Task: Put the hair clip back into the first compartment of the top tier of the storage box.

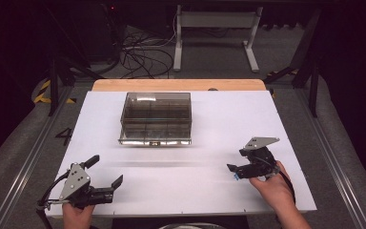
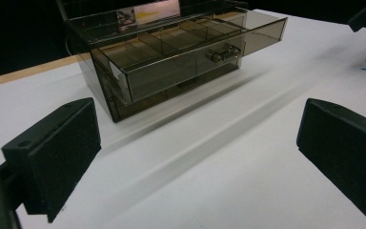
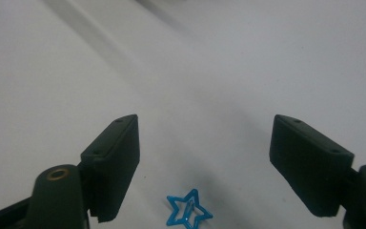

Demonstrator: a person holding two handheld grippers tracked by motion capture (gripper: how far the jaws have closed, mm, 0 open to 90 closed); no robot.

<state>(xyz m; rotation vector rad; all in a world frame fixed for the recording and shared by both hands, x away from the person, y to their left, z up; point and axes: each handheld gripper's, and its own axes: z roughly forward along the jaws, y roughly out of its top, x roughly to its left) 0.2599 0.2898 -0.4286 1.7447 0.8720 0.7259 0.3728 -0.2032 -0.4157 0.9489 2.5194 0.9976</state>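
Drawer box (image 2: pixel 171 62) top cropped by upper edge in left tool view. Blue star clip (image 1: pixel 236 177) too small to identify in high view. Lower drawer contents indiscernible through tinted walls.

One drawer box (image 1: pixel 156 118), one blue star clip (image 3: pixel 188 214), two grippers.

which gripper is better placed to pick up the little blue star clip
Right. The right gripper is open with the blue star clip between its jaws; the left gripper is across the table.
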